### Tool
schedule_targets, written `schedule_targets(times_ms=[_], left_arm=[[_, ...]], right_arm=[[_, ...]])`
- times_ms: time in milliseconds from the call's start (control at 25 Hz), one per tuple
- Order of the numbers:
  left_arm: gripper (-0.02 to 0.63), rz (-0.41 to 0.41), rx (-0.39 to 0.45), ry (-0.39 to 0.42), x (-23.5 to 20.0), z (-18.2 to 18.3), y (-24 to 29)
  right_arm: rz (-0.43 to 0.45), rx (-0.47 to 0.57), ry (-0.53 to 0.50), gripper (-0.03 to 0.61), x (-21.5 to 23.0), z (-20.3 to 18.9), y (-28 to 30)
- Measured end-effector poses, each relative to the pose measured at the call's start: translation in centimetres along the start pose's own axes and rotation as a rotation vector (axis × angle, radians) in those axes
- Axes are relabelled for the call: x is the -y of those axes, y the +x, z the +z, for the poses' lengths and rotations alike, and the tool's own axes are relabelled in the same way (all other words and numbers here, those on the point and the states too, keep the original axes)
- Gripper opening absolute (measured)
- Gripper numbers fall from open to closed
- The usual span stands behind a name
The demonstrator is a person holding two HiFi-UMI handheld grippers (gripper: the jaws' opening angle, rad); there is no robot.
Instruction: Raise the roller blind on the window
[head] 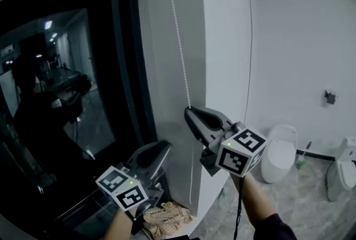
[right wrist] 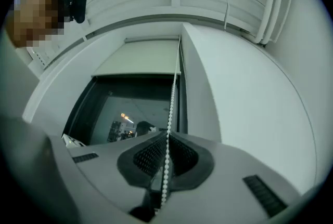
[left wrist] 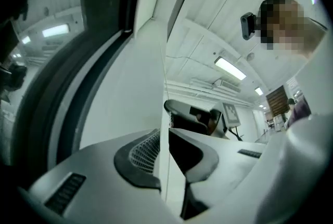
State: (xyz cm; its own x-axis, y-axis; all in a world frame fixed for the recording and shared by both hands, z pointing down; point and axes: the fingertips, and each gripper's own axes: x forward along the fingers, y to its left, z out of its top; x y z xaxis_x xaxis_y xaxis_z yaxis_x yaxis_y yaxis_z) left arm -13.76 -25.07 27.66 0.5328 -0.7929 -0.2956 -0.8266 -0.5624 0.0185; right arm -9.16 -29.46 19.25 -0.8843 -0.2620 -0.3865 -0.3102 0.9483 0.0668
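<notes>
Jaws of the right gripper [head: 189, 112] clamp the bead chain [head: 177, 27] between them; the left gripper [head: 164, 147] stands slightly parted, empty.

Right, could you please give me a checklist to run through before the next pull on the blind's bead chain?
1. Grip of the right gripper on the bead chain: ok, the pads are closed on it.
2. Chain's run up to the roller blind: ok, a straight line with nothing across it.
3. Hold of the left gripper: cannot tell; its jaws stand nearly together, and what fills the pale slit between them is unclear.
4. Blind fully raised: not ok, a band of fabric covers the top of the window glass.
5. Hanging chain loop clear of the crumpled cloth below: cannot tell.
</notes>
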Motion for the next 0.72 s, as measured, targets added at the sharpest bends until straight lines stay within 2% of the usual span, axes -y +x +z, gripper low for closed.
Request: schedule_targets(times_ms=[120, 200, 320, 400, 560, 720], left_arm=[[0.023, -0.087, 0.035, 0.014, 2.7, -2.1, 3.3], [0.023, -0.118, 0.053, 0.006, 3.5, -0.1, 5.3], [0.023, -0.154, 0.072, -0.004, 3.8, 5.9, 8.3], [0.023, -0.180, 0.092, -0.005, 4.4, 7.7, 9.9], [0.023, -0.220, 0.126, -0.007, 5.2, 8.8, 11.8], [0.021, -0.219, 0.107, 0.019, 5.2, 8.0, 11.9]], right_arm=[[-0.041, -0.050, -0.046, 0.018, 0.8, -4.3, -4.8], [-0.054, -0.083, -0.070, 0.018, 0.5, -4.3, -5.8], [-0.062, -0.122, -0.097, 0.018, 0.3, -1.8, -5.0], [-0.075, -0.141, -0.119, 0.018, 0.4, -1.7, -5.5], [-0.090, -0.160, -0.136, 0.018, 0.9, -3.6, -7.1], [-0.062, -0.162, -0.128, 0.018, 0.3, -5.0, -7.7]])
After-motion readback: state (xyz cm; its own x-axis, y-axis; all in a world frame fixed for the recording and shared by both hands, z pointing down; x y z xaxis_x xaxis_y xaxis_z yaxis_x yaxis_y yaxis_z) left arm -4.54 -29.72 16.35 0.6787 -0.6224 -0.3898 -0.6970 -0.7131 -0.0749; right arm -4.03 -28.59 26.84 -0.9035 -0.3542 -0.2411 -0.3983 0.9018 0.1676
